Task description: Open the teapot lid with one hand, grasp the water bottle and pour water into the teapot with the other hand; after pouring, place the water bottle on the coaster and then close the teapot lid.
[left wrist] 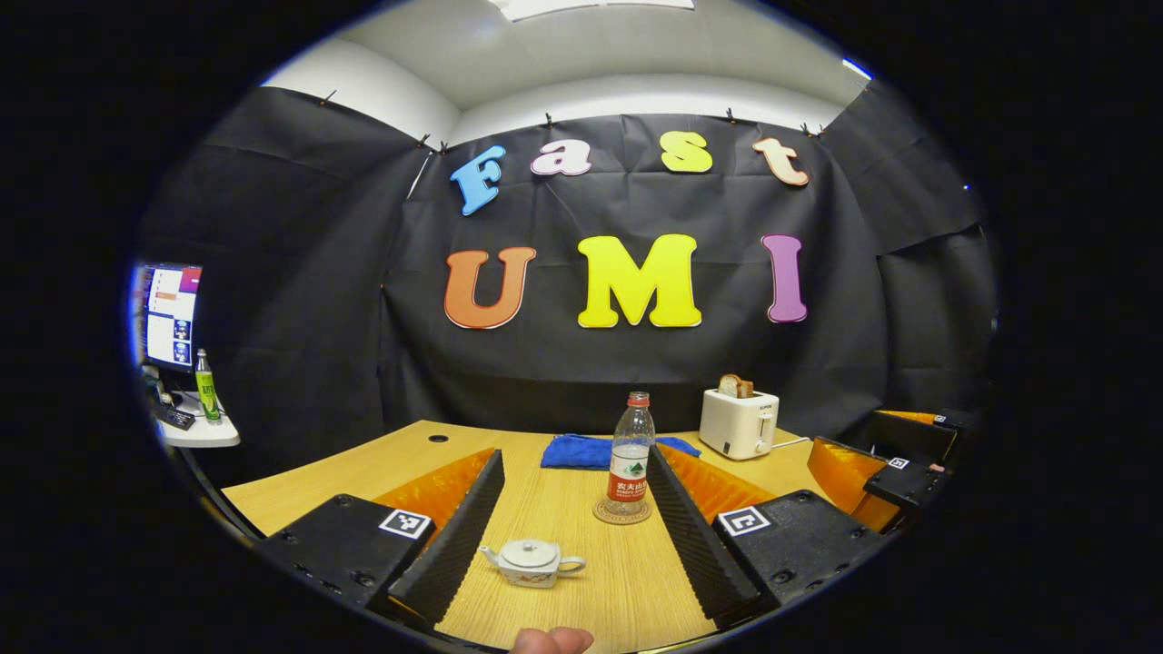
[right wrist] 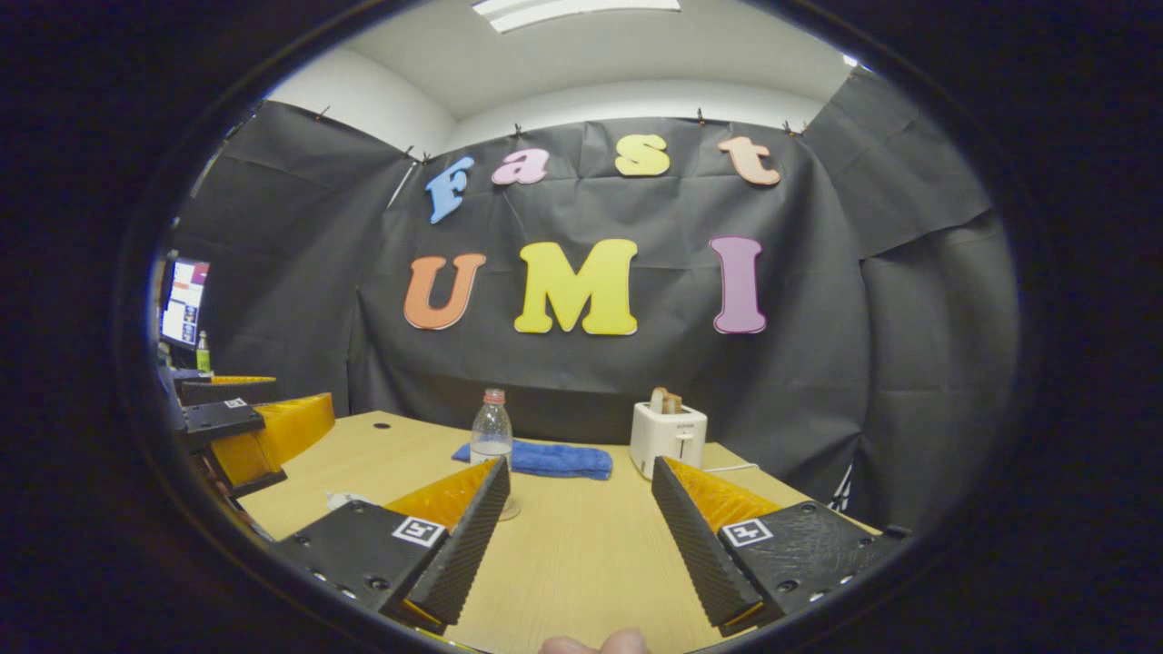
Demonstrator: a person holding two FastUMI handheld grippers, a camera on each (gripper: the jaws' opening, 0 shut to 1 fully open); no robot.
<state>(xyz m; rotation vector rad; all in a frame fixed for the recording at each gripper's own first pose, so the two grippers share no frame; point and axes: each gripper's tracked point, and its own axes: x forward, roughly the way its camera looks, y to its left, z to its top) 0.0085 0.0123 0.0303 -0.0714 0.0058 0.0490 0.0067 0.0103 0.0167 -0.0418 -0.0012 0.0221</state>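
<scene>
In the left gripper view a small white teapot with its lid on sits on the wooden table, between the tips of my open left gripper. Behind it a clear water bottle with a red cap and red label stands upright on a round coaster. The other gripper shows at the right edge. In the right gripper view my right gripper is open above the table with nothing between its fingers. The bottle stands behind its left finger, and a bit of the teapot peeks out left of it.
A folded blue cloth lies at the back of the table, and a white toaster with bread in it stands to its right. A side desk with a monitor and a green bottle is at far left.
</scene>
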